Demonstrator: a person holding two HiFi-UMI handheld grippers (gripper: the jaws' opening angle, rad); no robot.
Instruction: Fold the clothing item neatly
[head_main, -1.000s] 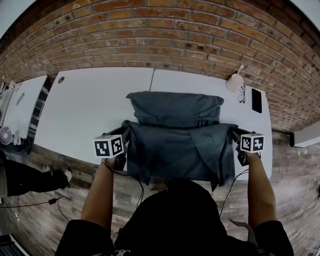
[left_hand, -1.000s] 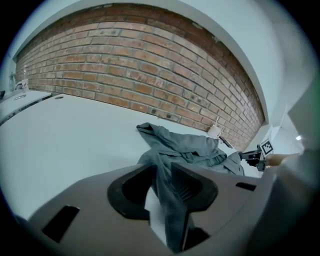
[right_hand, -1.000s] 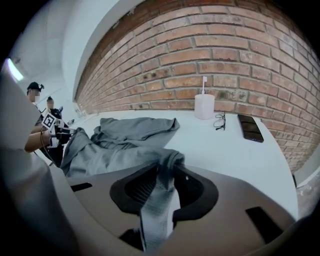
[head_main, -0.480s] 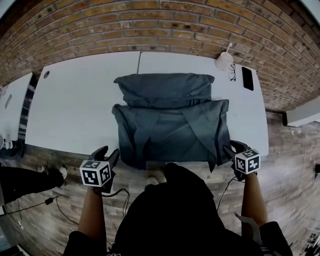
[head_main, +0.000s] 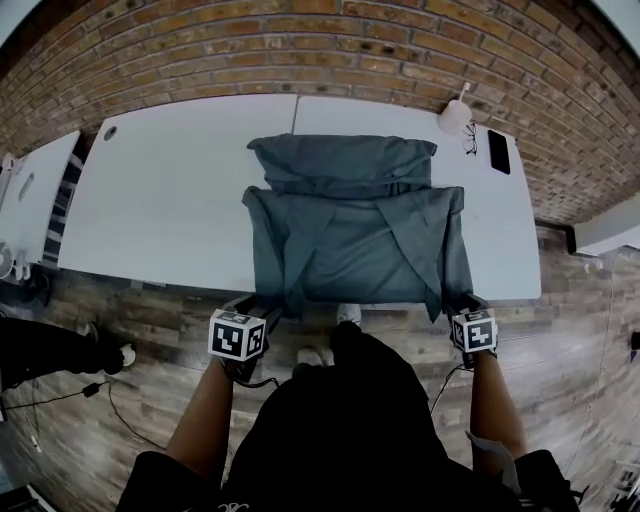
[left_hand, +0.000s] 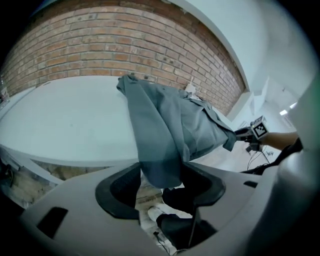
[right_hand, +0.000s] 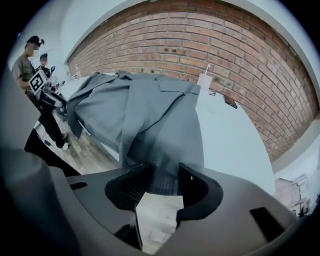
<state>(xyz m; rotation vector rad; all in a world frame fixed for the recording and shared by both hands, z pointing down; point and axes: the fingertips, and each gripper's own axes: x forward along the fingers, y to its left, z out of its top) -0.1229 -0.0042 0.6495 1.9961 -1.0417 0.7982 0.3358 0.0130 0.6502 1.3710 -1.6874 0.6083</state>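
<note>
A grey-blue garment (head_main: 355, 235) lies spread on the white table (head_main: 170, 210), its far part folded over and its near edge hanging off the front. My left gripper (head_main: 260, 305) is at the hanging near-left corner. In the left gripper view its jaws (left_hand: 161, 182) have just been opening and stand wide, with the cloth corner (left_hand: 160, 160) hanging loose between them. My right gripper (head_main: 460, 302) is at the near-right corner. Its jaws (right_hand: 162, 182) have also been opening, and the hem (right_hand: 165, 175) lies between them without being pinched.
At the table's far right stand a white cup (head_main: 455, 118), glasses (head_main: 470, 140) and a dark phone (head_main: 498, 152). A brick wall (head_main: 320, 50) runs behind. A second white table (head_main: 30, 200) is at the left. Two people (right_hand: 30, 55) stand beyond the table's left end.
Both grippers left the garment's sides, drew back off the table towards the person, then came in to the hanging near corners. Their jaws now stand wider.
</note>
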